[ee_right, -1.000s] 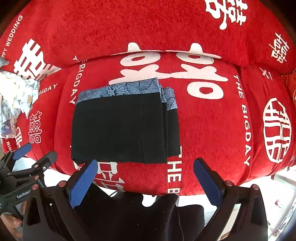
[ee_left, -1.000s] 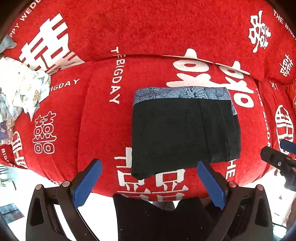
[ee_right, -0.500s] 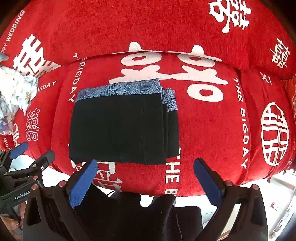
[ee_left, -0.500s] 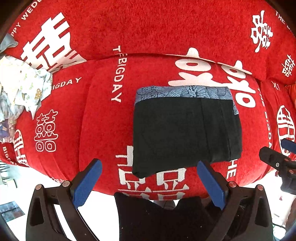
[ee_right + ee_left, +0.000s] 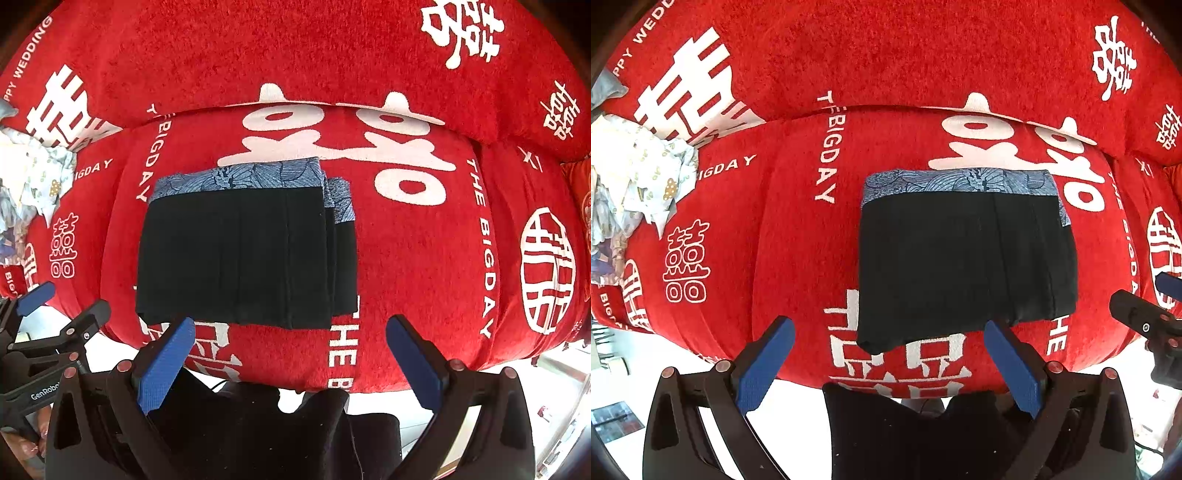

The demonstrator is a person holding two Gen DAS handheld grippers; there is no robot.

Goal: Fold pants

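Observation:
The black pants point(image 5: 964, 266) with a blue patterned waistband lie folded into a flat rectangle on the red sofa seat point(image 5: 798, 229). They also show in the right wrist view point(image 5: 243, 254). My left gripper point(image 5: 886, 354) is open and empty, held just in front of the pants' near edge. My right gripper point(image 5: 291, 354) is open and empty, also just in front of the near edge. Each gripper shows at the edge of the other's view: the right one point(image 5: 1145, 325) and the left one point(image 5: 44, 332).
A crumpled white patterned cloth point(image 5: 631, 184) lies at the left end of the seat. The red backrest point(image 5: 886, 55) with white lettering rises behind. The light floor point(image 5: 624, 376) shows below the seat's front edge.
Both grippers have stayed open and almost still. The view has shifted very slightly; the pants have not moved.

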